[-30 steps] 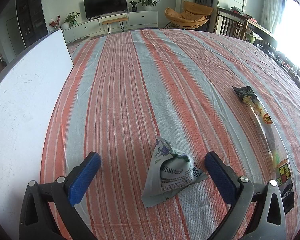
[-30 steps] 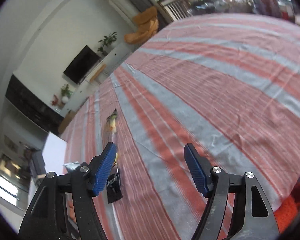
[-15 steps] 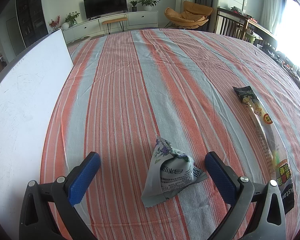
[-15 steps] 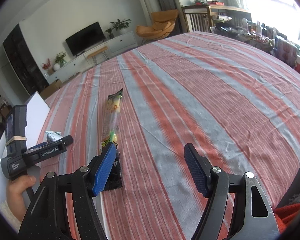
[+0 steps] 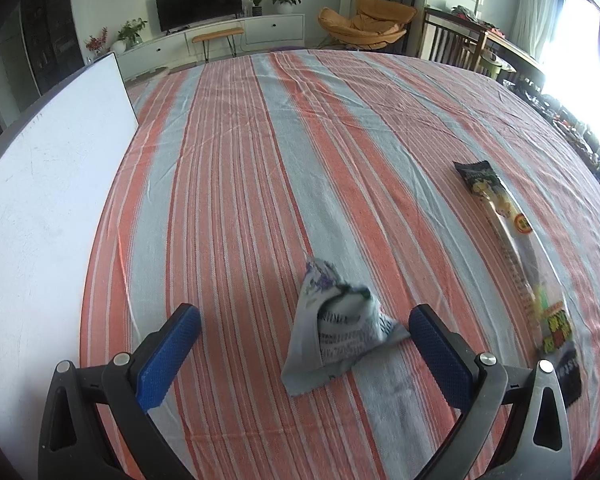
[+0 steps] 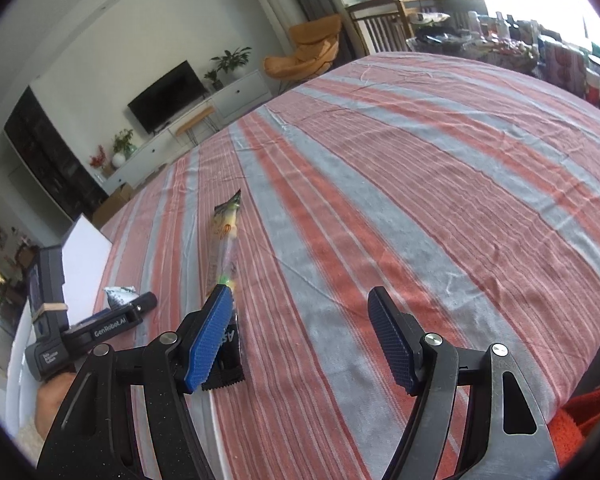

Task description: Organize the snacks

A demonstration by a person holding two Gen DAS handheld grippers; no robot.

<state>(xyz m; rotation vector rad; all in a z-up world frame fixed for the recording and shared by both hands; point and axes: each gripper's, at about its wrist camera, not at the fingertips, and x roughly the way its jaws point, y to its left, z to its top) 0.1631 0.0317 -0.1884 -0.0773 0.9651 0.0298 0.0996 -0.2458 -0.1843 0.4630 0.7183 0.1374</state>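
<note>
A small triangular silver-white snack packet (image 5: 336,326) sits on the striped tablecloth between the fingers of my left gripper (image 5: 304,340), which is open around it without touching. A long clear snack stick packet with black ends (image 5: 516,256) lies to its right. In the right wrist view the same long packet (image 6: 224,248) lies ahead, its near black end behind my left fingertip. My right gripper (image 6: 300,336) is open and empty above the cloth. The left gripper (image 6: 100,324) and the small packet (image 6: 118,294) show at the far left.
A white board (image 5: 40,208) lies along the table's left side. The red and grey striped cloth (image 5: 300,140) covers the table. A TV stand, an orange chair and a cluttered side table stand beyond the table's far and right edges.
The left gripper has stayed in place. The right gripper's view has swung and tilted; the long packet is now closer to its left finger.
</note>
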